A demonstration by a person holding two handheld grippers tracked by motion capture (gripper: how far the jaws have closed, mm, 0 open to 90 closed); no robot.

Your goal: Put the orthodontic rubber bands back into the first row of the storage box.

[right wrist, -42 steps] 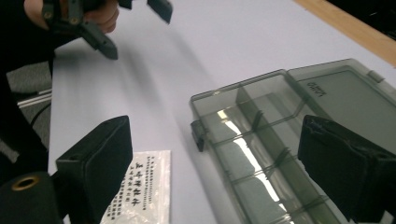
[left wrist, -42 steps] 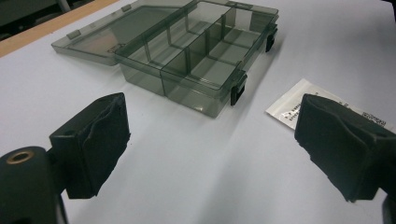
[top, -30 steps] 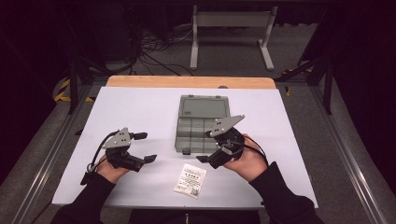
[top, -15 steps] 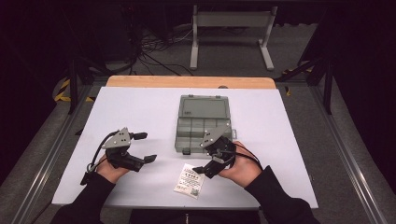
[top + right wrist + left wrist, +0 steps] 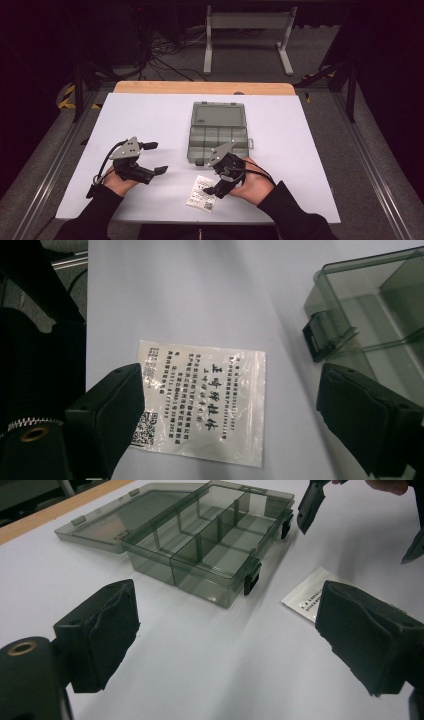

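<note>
**Black grippers, dark sleeves**

Both forearms wear dark long sleeves reaching to the wrists. The left gripper (image 5: 152,159) is black, topped by a grey three-cornered plate, with a black cable looping off its side. The right gripper (image 5: 212,176) matches it: black body, grey plate, black cable. Each gripper's own view shows blocky black jaws faced with rough foam-like pads (image 5: 107,630) and a brass-coloured screw hole (image 5: 34,434).

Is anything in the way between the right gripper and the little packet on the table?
No. The right gripper hangs open just over the packet, with one jaw on each side of it and only bare table underneath. The open box sits off to one side and doesn't block it.
</note>
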